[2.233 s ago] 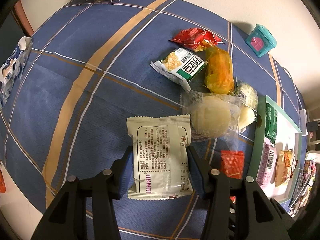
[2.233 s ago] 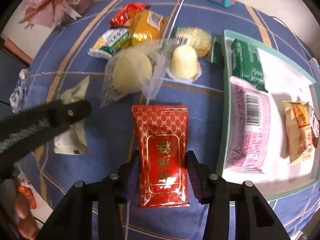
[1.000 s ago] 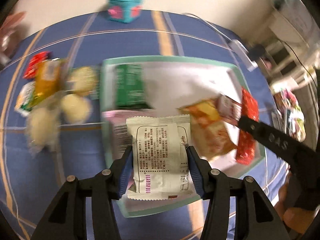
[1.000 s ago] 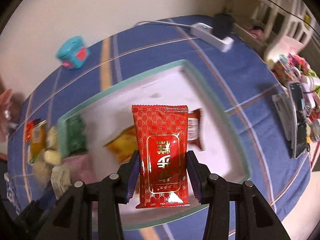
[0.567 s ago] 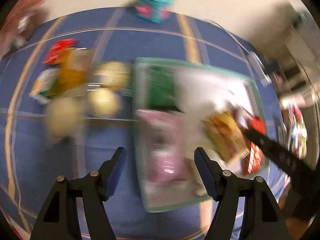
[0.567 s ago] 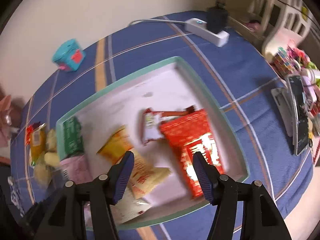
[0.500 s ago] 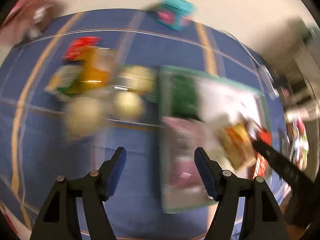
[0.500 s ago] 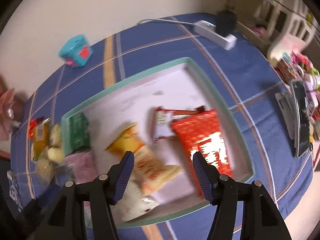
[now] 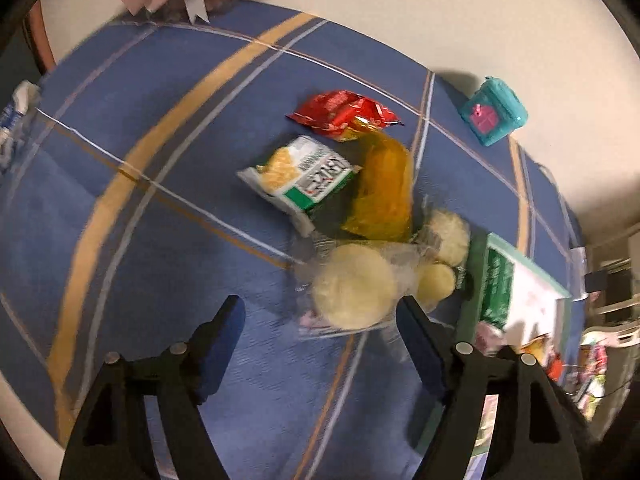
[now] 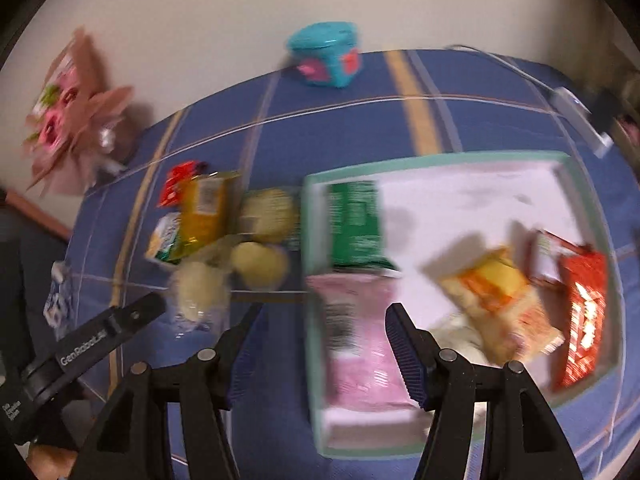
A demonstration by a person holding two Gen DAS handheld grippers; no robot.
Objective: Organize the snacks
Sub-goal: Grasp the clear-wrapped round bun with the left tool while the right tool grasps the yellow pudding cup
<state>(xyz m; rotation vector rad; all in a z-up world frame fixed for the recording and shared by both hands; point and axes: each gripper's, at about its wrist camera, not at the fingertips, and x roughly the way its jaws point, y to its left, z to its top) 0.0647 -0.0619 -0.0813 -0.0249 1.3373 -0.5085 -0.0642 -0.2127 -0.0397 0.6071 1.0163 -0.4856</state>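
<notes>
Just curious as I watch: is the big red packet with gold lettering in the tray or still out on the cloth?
In. The red packet lies flat inside the tray, against its right wall.

Left gripper (image 9: 318,322) and right gripper (image 10: 322,328): black plastic fingers, blue ribbed pads, silver screw heads; white "GenRobot.AI" lettering on one finger, lower left of right-wrist view.

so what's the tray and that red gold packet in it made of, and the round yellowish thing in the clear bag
The tray looks like rigid plastic: mint-green rim, matte pale floor. The red and gold packet looks like glossy foil or plastic film, since its print glares brightly. The clear bag is thin, crinkled transparent plastic; the round item inside looks soft and baked, though blur leaves that open.
</notes>
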